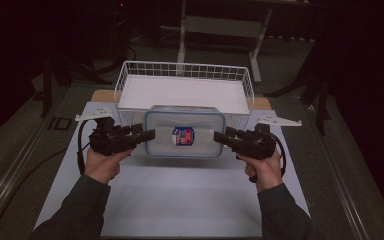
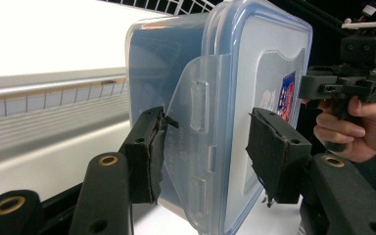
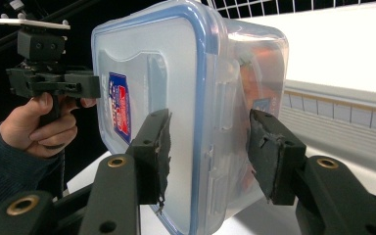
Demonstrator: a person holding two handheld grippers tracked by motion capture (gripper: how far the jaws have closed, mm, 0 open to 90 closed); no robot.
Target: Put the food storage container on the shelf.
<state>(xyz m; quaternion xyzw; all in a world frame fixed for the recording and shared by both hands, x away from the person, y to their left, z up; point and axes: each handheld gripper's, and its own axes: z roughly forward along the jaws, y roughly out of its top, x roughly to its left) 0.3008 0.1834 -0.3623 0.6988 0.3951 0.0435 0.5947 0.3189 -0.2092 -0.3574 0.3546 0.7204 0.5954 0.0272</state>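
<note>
A clear plastic container [image 1: 185,134] with a blue-rimmed lid and a red and blue sticker [image 1: 183,135] hangs level between my two grippers, just in front of the wire basket. My left gripper [image 1: 150,135] is shut on its left end, one pad under the base and one on the lid. In the left gripper view the jaws [image 2: 205,147] straddle the container's side latch [image 2: 198,105]. My right gripper [image 1: 219,136] is shut on the right end in the same way. In the right gripper view [image 3: 208,152] the pads clamp the container [image 3: 176,98] at lid and base.
A white wire basket [image 1: 185,65] with a white floor stands right behind the container. A white mat [image 1: 180,200] covers the table in front. Dark floor and a desk frame [image 1: 220,25] lie beyond.
</note>
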